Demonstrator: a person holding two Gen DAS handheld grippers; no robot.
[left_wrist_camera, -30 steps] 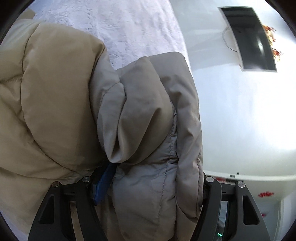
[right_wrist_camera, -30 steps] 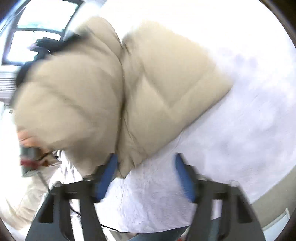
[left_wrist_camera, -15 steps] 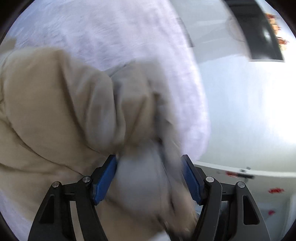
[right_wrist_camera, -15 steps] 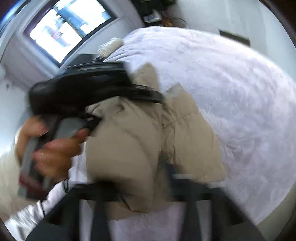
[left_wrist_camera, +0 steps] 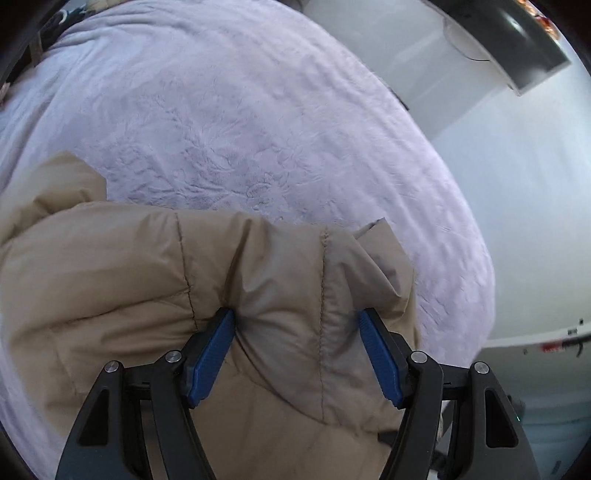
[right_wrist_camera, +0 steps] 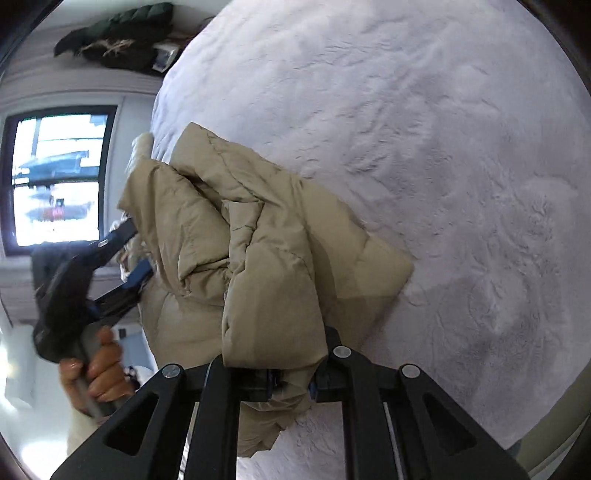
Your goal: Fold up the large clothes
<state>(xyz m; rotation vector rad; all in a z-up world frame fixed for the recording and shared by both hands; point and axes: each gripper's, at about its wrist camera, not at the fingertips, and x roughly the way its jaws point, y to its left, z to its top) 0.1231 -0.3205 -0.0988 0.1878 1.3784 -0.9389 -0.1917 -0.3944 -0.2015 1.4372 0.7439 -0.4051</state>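
Note:
A beige puffer jacket (right_wrist_camera: 258, 236) lies bunched on a white fluffy bedspread (right_wrist_camera: 443, 147). In the left wrist view the jacket (left_wrist_camera: 147, 280) fills the lower half. My left gripper (left_wrist_camera: 297, 321) has its blue pads wide apart with a puffy fold of the jacket between them, pads touching the fabric on both sides. It also shows in the right wrist view (right_wrist_camera: 133, 254) at the jacket's left edge. My right gripper (right_wrist_camera: 273, 373) is shut on a thick fold of the jacket, which drapes over its jaws and hides the pads.
The bedspread (left_wrist_camera: 258, 110) stretches far beyond the jacket. A white wall and a dark shelf (left_wrist_camera: 517, 48) are right of the bed. A window (right_wrist_camera: 55, 177) and a dark pile of clothes (right_wrist_camera: 122, 33) lie beyond the bed's left side.
My left gripper opened and the raised jacket came down onto the bed. My right gripper went from open beside the jacket's edge to shut on a fold of it.

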